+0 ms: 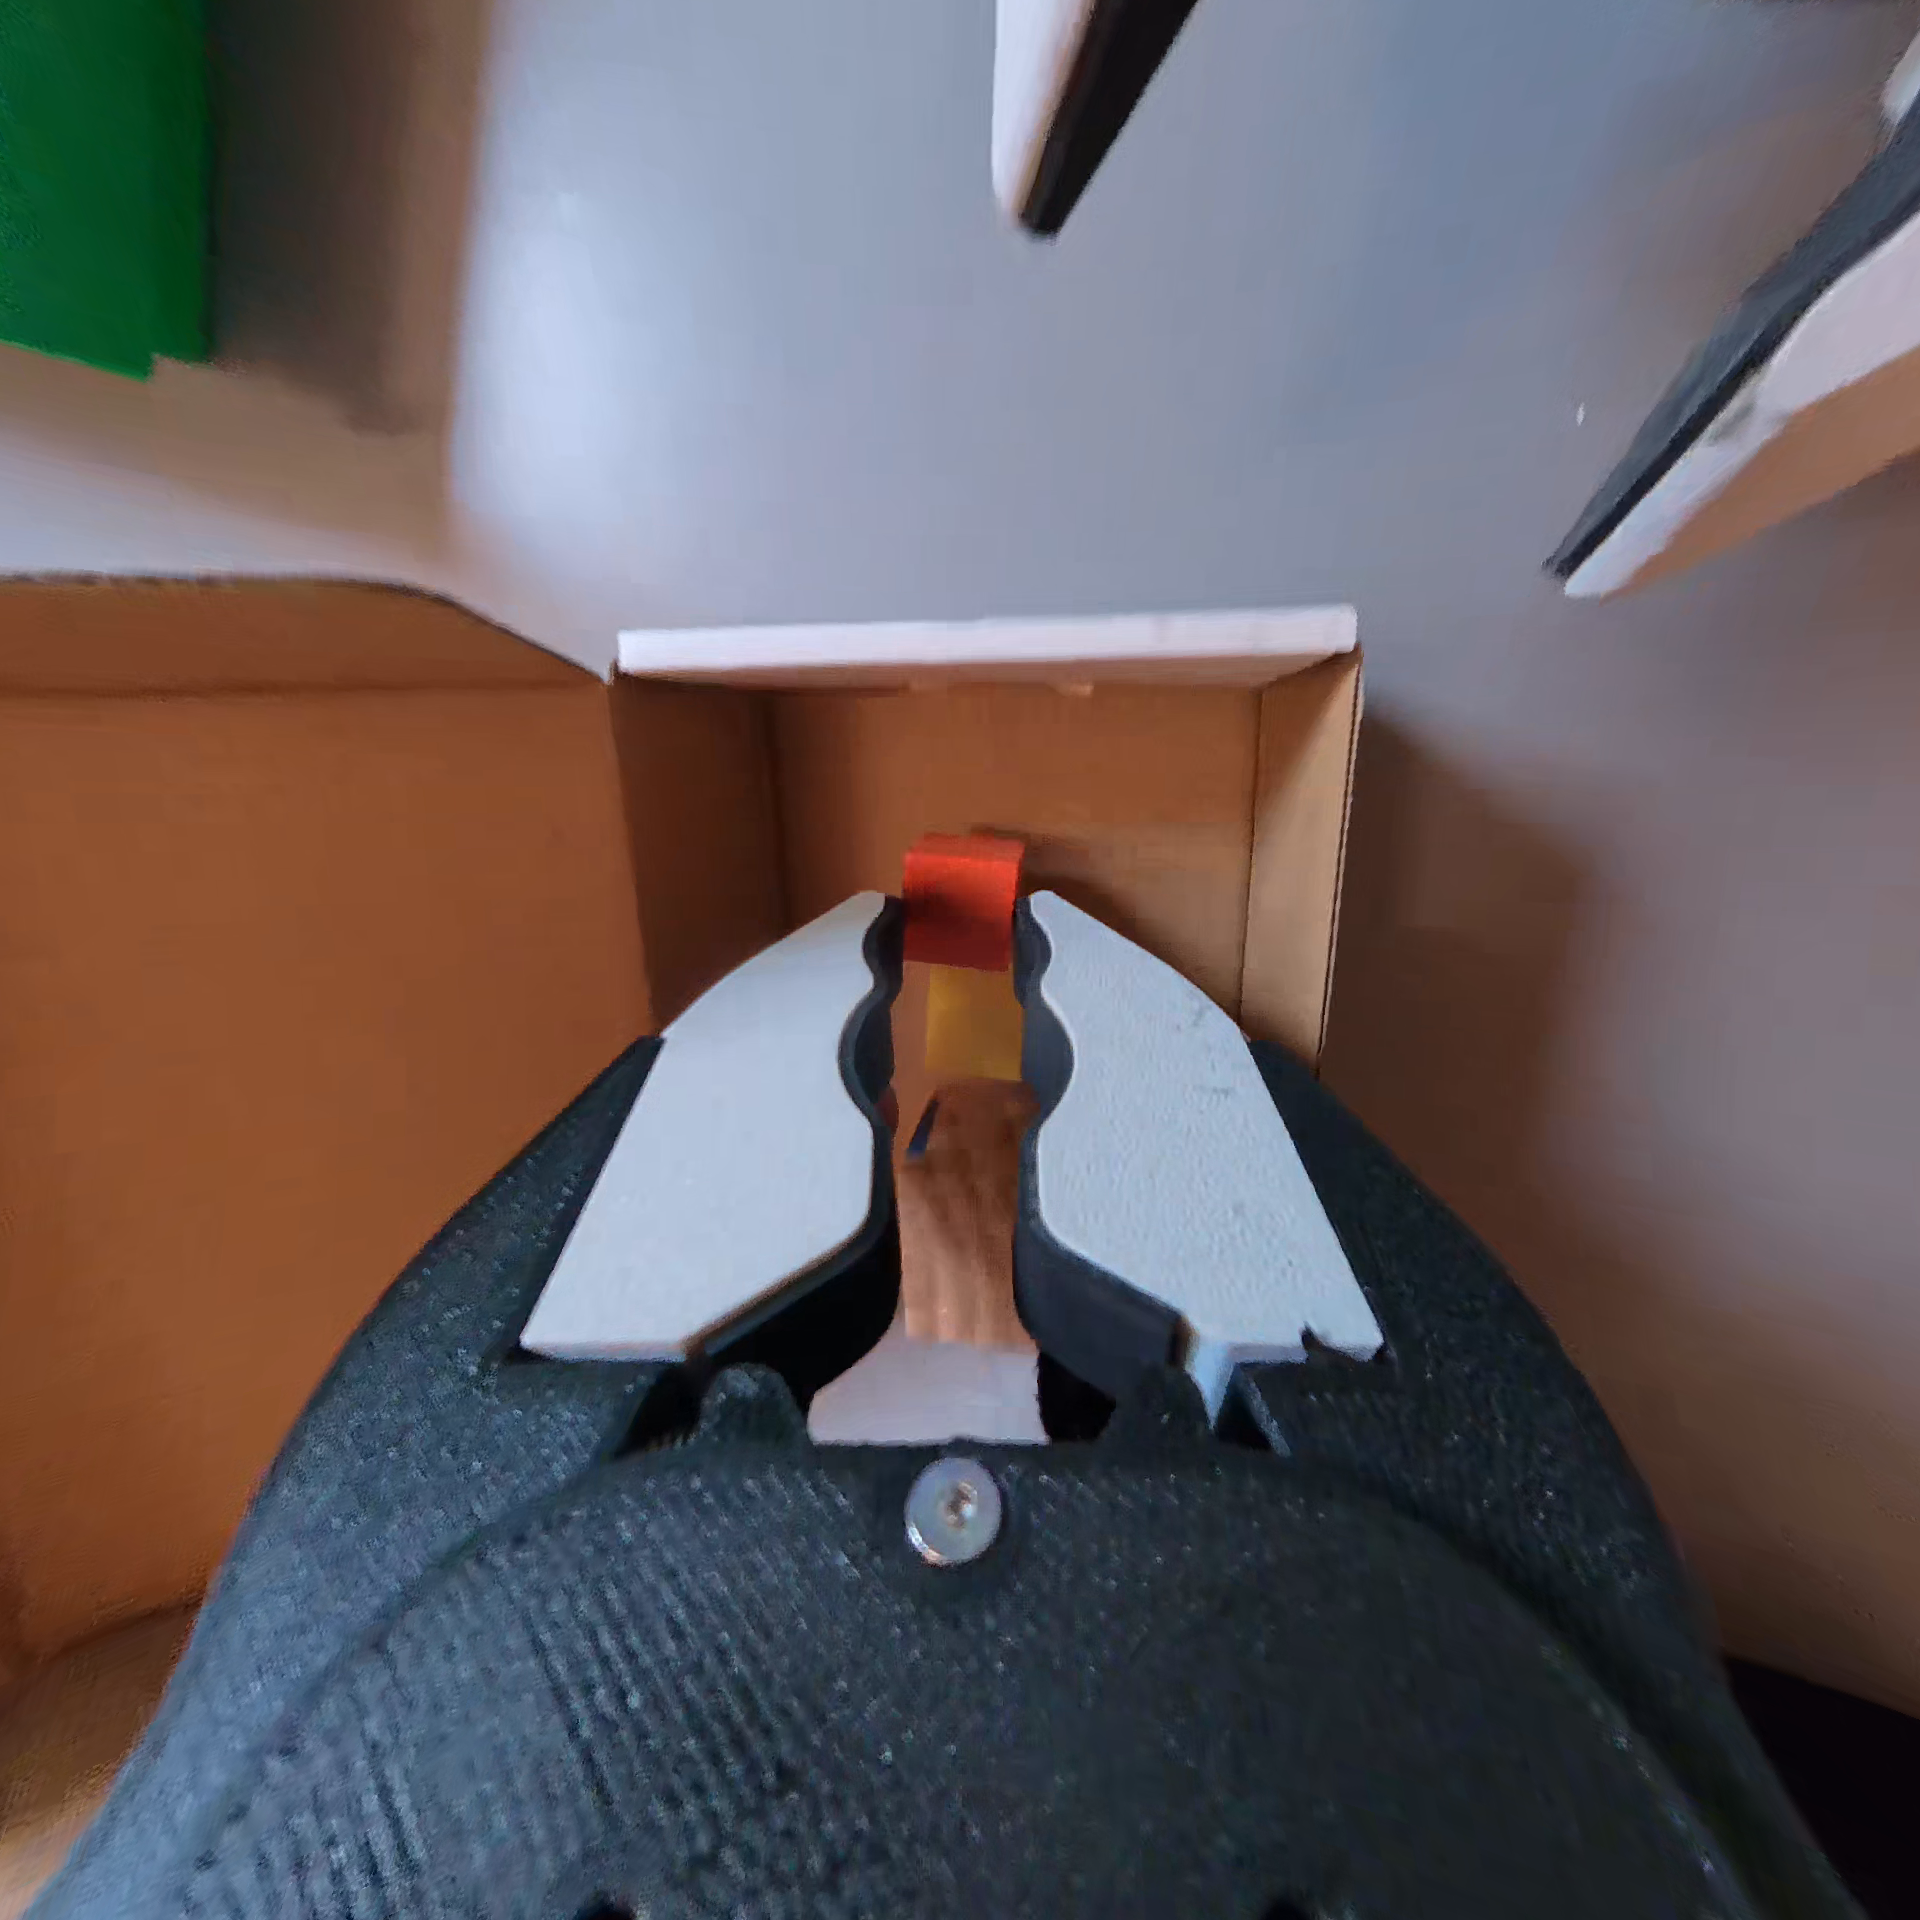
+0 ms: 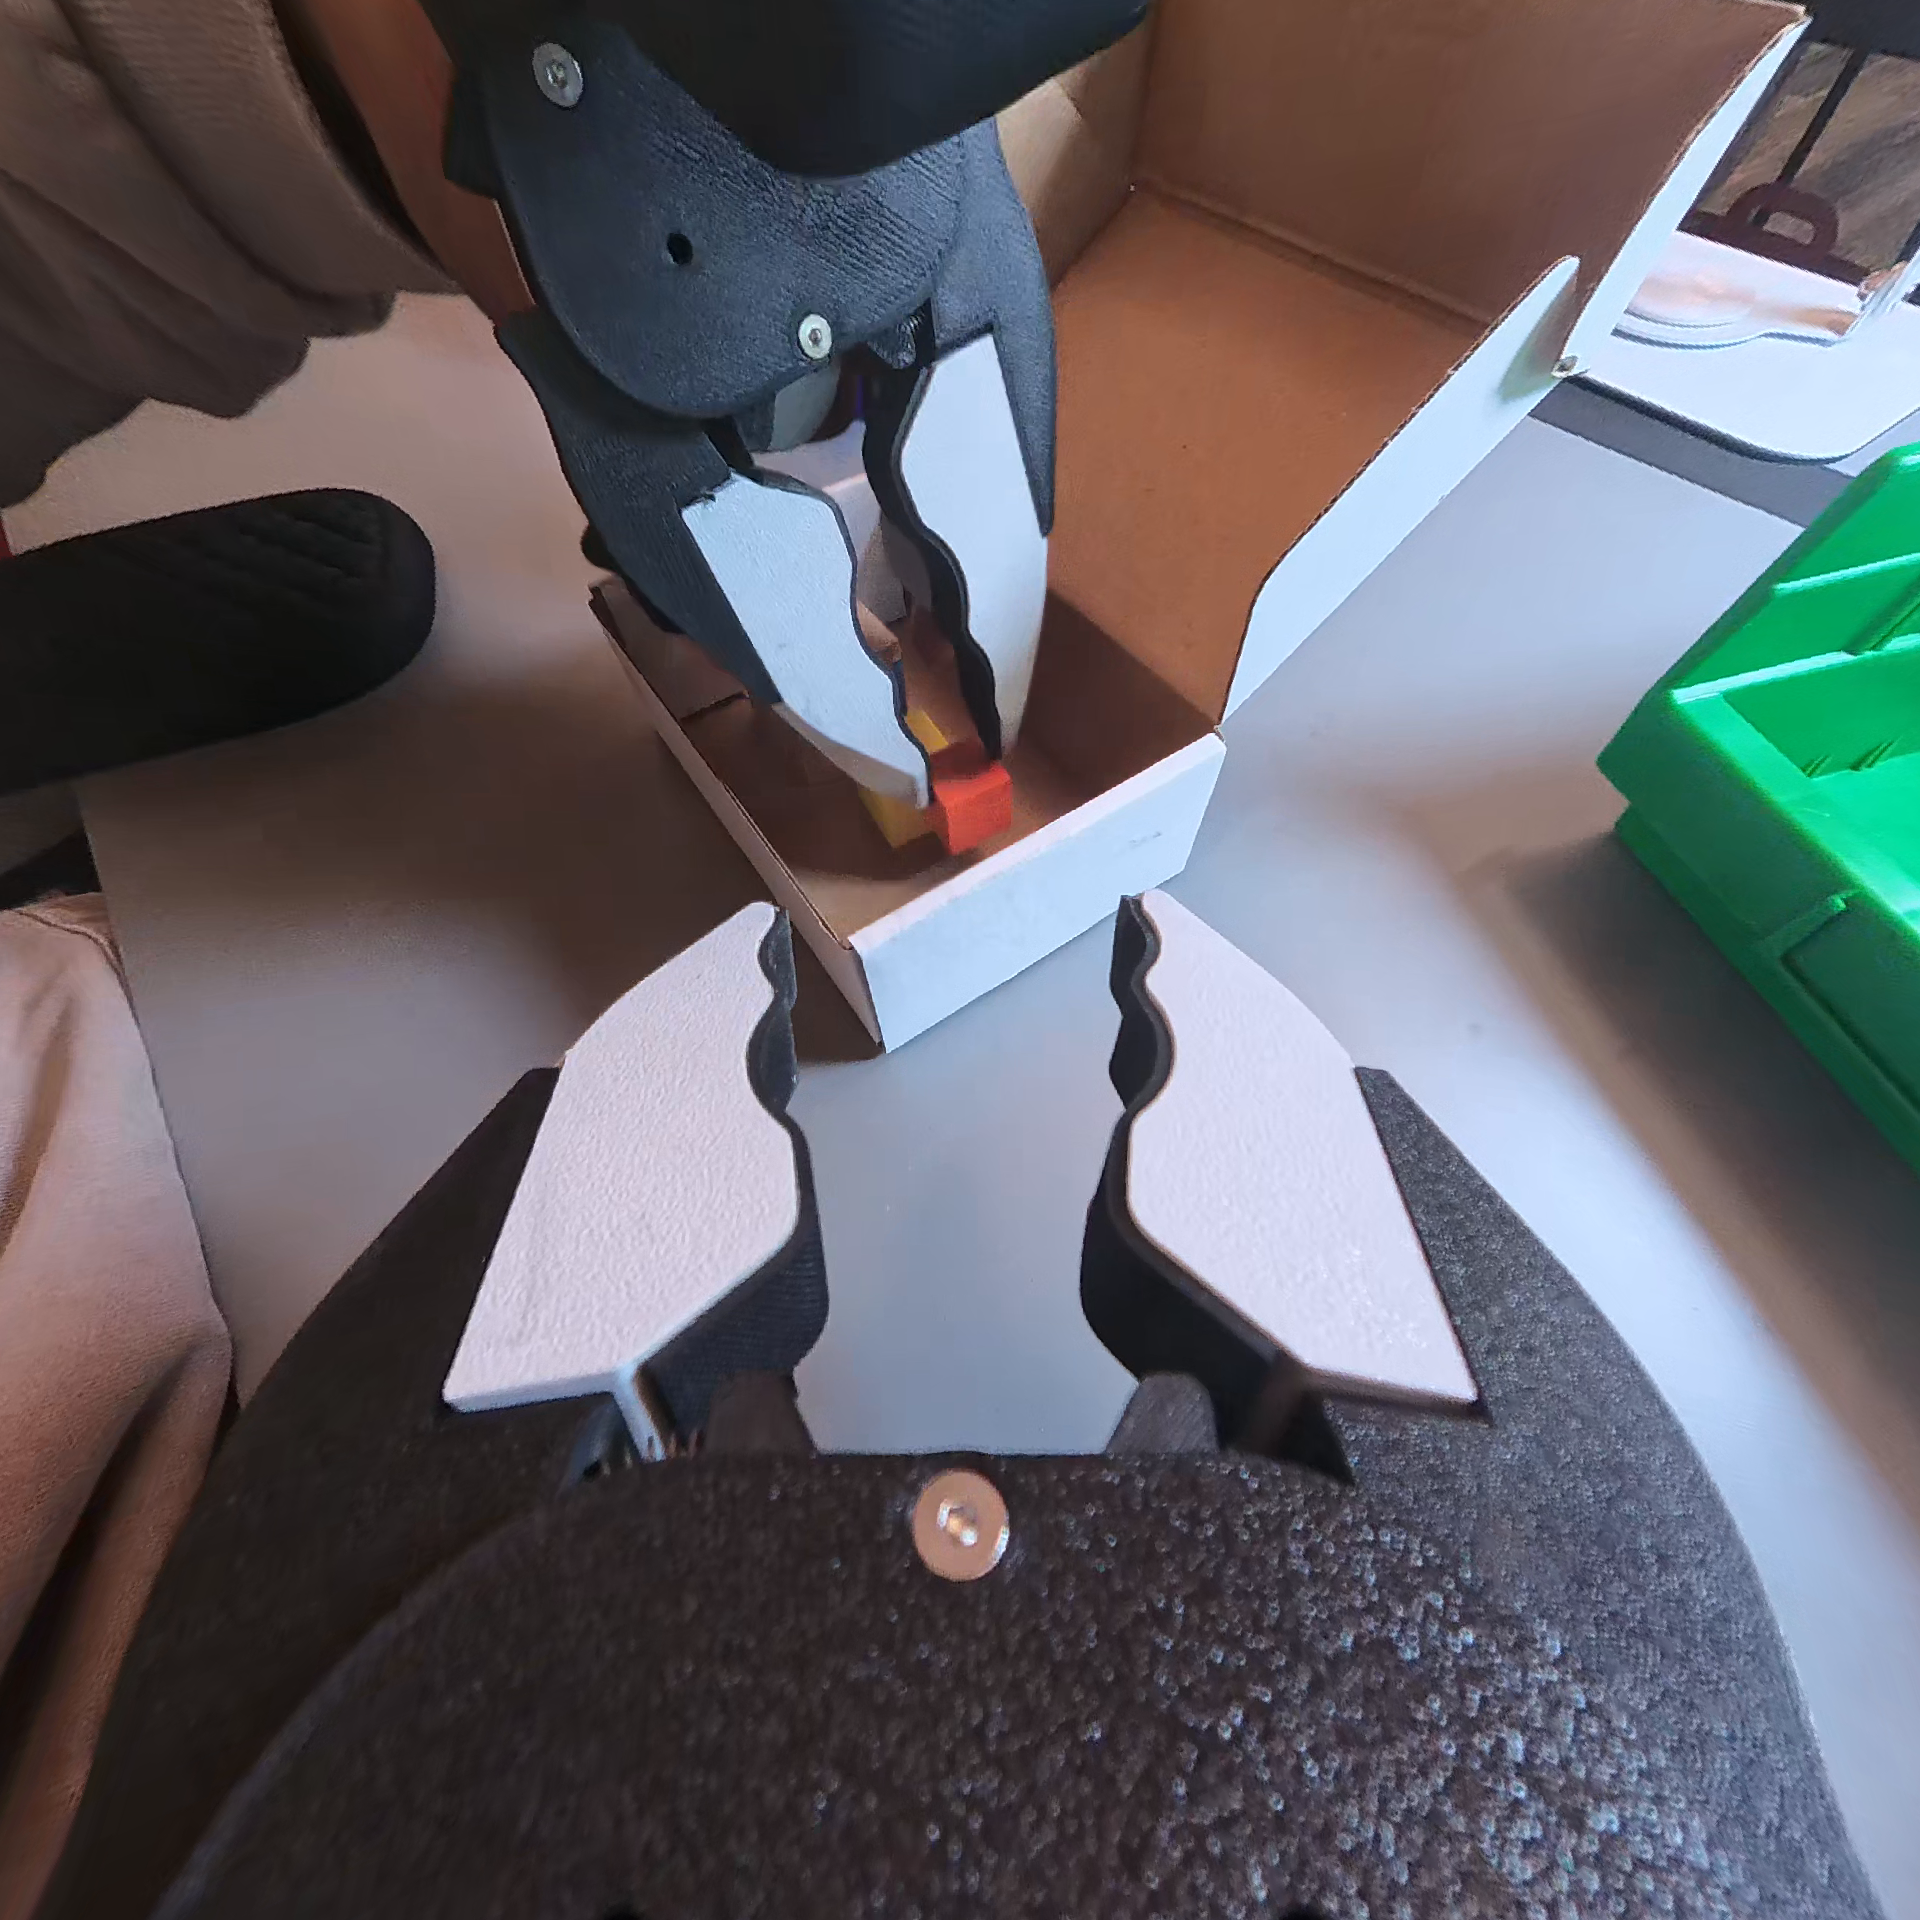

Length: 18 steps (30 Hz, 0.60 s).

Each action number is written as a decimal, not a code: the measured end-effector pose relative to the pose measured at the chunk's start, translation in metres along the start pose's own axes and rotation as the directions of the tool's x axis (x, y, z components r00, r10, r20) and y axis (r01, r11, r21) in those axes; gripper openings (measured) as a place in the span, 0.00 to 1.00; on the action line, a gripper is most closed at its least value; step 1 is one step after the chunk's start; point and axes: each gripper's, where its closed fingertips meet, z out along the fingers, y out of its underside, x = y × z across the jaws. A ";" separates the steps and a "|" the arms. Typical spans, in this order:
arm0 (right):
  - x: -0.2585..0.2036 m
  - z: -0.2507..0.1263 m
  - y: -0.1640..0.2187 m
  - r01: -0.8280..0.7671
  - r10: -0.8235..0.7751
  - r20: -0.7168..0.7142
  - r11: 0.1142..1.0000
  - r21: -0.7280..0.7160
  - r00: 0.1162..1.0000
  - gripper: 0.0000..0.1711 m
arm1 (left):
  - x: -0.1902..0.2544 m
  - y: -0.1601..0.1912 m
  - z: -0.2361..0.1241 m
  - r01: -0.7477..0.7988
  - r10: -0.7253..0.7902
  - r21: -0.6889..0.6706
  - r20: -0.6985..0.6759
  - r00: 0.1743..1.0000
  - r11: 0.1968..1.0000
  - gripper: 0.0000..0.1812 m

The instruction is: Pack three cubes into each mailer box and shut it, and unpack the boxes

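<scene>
Since the box (image 2: 1039,914) is the thing everything else sits around, we place the rest from it: it stands open on the pale table (image 2: 1351,1039), its lid (image 2: 1455,135) tipped back on the far side and its white front wall turned toward our right gripper (image 2: 951,977). Well off to the right of the box is a green bin (image 2: 1787,727), and on its left a person's sleeve (image 2: 156,177) reaches in. We hold the right gripper just outside the front wall, fingers spread wide with nothing between them. Our left gripper (image 1: 958,925) points down into the box, and its tips are closed on the red cube (image 1: 958,912), which hangs low over the box floor or touches it; we cannot tell which. Behind the red cube, inside the box, lies a yellow cube (image 2: 902,805); further back along the fingers the left wrist view shows a small dark sliver we cannot identify. We see no certain third cube, though the gripper hides much of the floor. We cannot tell from this alone whether the red cube is going in or coming out. If we are packing, at least one cube and the lid closing remain; if unpacking, the yellow cube is still left to lift out
</scene>
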 end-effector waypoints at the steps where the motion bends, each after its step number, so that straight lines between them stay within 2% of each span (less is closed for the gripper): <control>1: 0.000 0.000 0.000 0.000 0.000 0.001 1.000 -0.001 1.000 0.34 | -0.001 0.005 -0.002 0.000 0.000 -0.016 0.003 1.000 1.000 0.11; 4: -0.001 0.001 0.001 0.002 -0.002 0.002 1.000 -0.005 1.000 0.34 | -0.003 0.012 -0.006 0.021 -0.021 -0.024 -0.001 1.000 1.000 0.11; 9: 0.000 0.002 0.001 0.001 -0.001 0.001 1.000 -0.007 1.000 0.34 | 0.003 -0.002 -0.003 0.033 -0.032 0.025 -0.024 0.999 0.999 0.11; 18: 0.000 0.001 0.001 0.003 -0.003 0.002 1.000 -0.006 1.000 0.34 | 0.008 -0.004 0.012 0.024 -0.024 -0.029 -0.027 0.999 0.999 0.12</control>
